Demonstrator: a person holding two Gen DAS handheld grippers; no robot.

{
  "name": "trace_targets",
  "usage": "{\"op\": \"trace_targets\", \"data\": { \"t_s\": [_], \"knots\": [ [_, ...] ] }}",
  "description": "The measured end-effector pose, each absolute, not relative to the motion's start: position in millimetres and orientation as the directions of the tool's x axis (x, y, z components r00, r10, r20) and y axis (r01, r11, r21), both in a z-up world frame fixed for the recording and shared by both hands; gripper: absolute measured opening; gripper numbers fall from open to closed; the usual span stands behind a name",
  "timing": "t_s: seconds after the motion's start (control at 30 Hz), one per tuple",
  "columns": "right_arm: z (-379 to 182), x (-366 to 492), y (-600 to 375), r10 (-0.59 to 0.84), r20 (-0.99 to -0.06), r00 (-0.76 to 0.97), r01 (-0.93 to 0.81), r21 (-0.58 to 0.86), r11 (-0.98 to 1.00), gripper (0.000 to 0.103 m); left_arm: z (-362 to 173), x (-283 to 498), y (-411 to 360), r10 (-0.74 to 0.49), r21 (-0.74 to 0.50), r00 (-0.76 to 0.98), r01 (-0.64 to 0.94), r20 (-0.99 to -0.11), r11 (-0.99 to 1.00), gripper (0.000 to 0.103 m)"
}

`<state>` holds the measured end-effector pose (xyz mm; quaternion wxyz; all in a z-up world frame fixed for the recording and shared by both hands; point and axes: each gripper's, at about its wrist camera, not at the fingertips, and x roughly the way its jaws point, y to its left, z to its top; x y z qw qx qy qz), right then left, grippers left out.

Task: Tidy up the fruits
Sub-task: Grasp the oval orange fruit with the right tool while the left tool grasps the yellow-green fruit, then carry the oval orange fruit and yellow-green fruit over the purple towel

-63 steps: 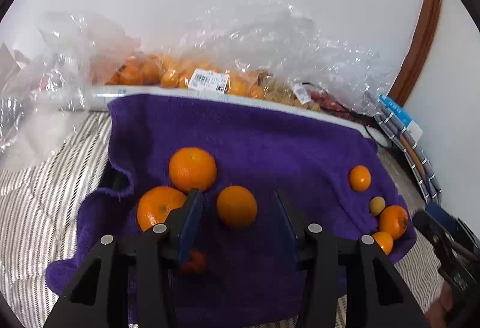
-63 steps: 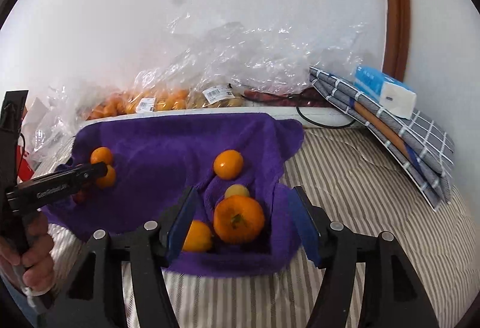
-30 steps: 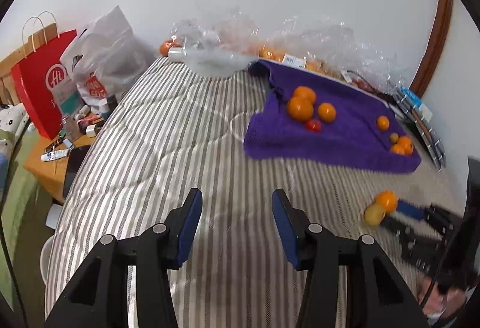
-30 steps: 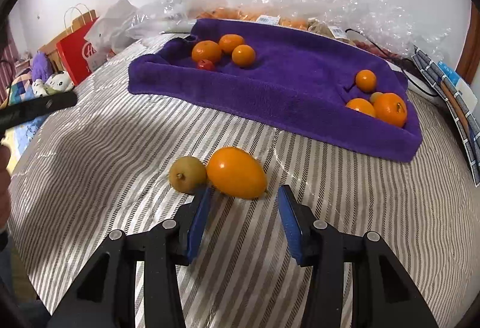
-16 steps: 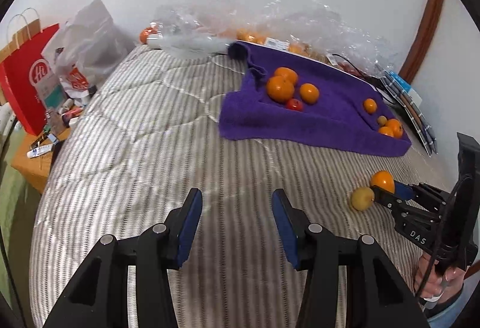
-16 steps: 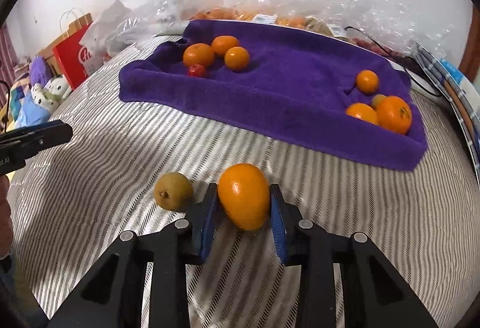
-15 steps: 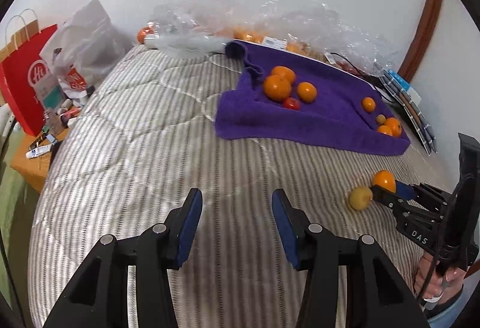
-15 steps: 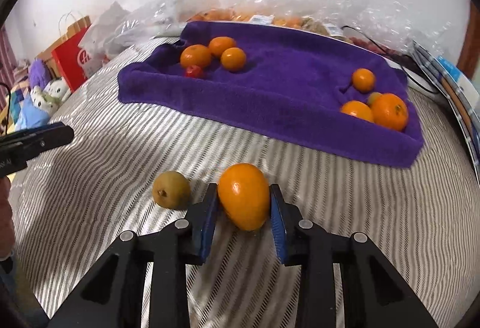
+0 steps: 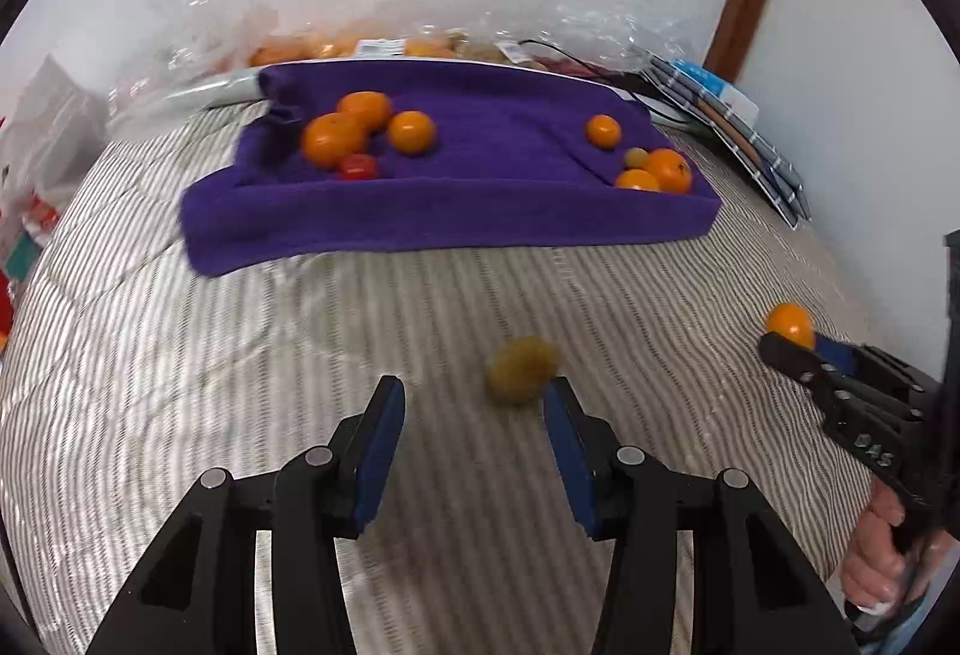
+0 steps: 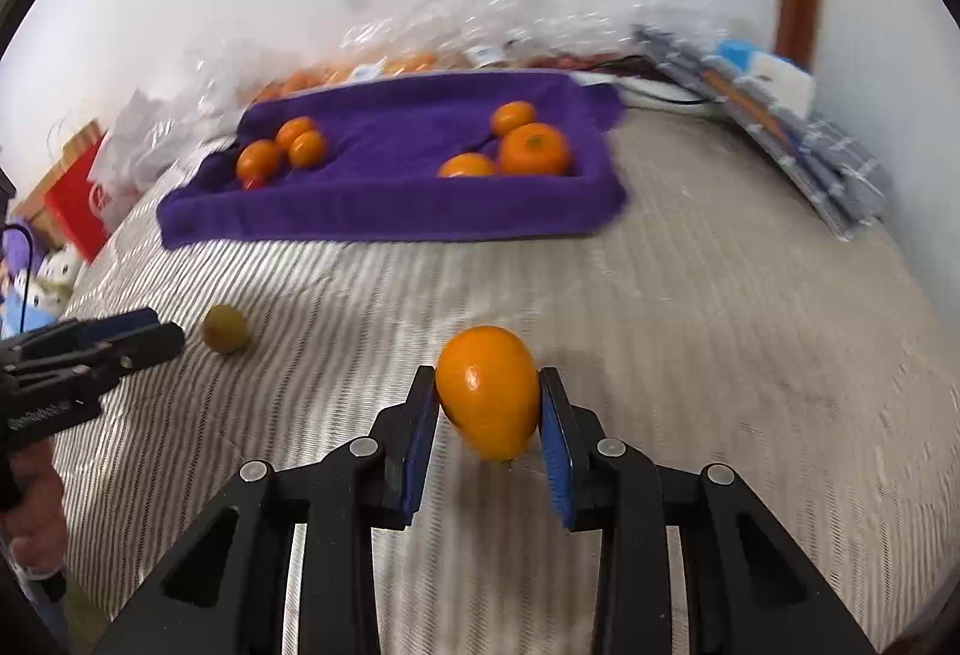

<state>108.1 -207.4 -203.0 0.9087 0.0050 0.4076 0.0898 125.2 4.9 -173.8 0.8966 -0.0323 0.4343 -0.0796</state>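
Striped bed cover [image 9: 630,295] fills both views and carries everything. Purple towel [image 9: 480,199] spread at the bed's far edge, against the wall; clear plastic bags [image 9: 510,13] heaped just behind it. Folded plaid cloth [image 10: 840,169] with a blue-and-white box on top sits at the far right corner of the bed. Red paper bag [image 10: 78,199] stands off the bed's left edge. On the towel: three oranges [image 9: 336,139] clustered at its left end with a small red fruit [image 9: 358,167] touching them; at its right end a second group of oranges [image 9: 669,169], with one small greenish fruit [image 9: 636,156] among them. Right gripper [image 10: 487,409]: fingers narrow, blue pads pressed on both sides of an oval orange fruit [image 10: 487,391], which is held clear of the cover over the near part of the bed. Left gripper [image 9: 474,433]: fingers apart at a moderate gap, nothing between them; tips just short of a small yellow-green fruit [image 9: 521,368] that lies on the cover in mid-bed, blurred, closer to the right finger. A hand [image 9: 873,559] grips the right gripper's handle.
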Motion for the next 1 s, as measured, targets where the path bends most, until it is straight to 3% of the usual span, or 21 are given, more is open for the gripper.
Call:
{"op": "trace_targets", "data": {
  "t_s": [0.2, 0.3, 0.7, 1.0],
  "knots": [
    [-196.6, 99.3, -237.5, 0.129, -0.730, 0.672, -0.097, 0.086, 0.992, 0.033, -178.9, 135.7, -20.5, -0.136, -0.087, 0.600, 0.109, -0.789, 0.990, 0.045],
    [-197.2, 95.4, -251.9, 0.125, -0.727, 0.675, -0.078, 0.098, 0.992, 0.033, -183.1, 141.3, -27.5, -0.121, -0.071, 0.595, 0.107, -0.795, 0.992, 0.027],
    [-185.9, 88.1, -272.4, 0.115, -0.718, 0.687, -0.042, 0.118, 0.992, 0.033, -156.7, 131.5, -12.2, -0.110, -0.101, 0.640, 0.051, -0.760, 0.994, 0.027],
    [-138.4, 92.6, -248.6, 0.093, -0.687, 0.721, -0.045, 0.087, 0.995, 0.033, -107.9, 125.9, 12.8, -0.102, -0.127, 0.686, 0.014, -0.721, 0.992, 0.027]
  ]
}}
